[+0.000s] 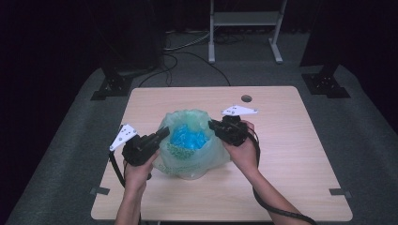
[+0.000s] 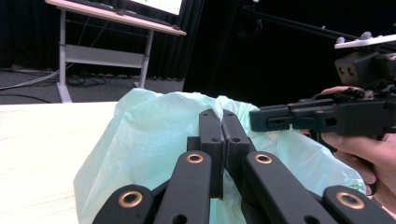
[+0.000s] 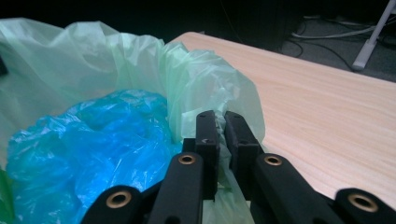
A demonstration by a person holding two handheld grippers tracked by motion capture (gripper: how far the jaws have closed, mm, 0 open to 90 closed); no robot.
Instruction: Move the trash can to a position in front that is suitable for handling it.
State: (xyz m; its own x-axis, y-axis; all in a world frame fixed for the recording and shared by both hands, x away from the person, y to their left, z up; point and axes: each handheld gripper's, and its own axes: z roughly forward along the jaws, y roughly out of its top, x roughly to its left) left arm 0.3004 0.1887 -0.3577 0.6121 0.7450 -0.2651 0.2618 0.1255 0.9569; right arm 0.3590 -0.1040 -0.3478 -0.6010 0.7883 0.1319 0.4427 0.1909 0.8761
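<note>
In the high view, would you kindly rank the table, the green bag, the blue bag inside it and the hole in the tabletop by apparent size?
1. Table
2. Green bag, standing on it
3. Blue bag, the part showing in the green bag's mouth
4. Hole in the tabletop, far smaller

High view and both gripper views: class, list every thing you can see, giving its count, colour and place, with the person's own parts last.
Green bag: one, pale translucent green, middle of the table, mouth open upward.
Blue bag: one, bright blue, crumpled inside the green bag.
Table: one, light wood, centre of the floor.
Metal stand: one, grey-white, on the floor beyond the table.
Left gripper: one, black, shut on the green bag's left rim.
Right gripper: one, black, pinching the green bag's right rim.
Hands: two, each holding a gripper.
</note>
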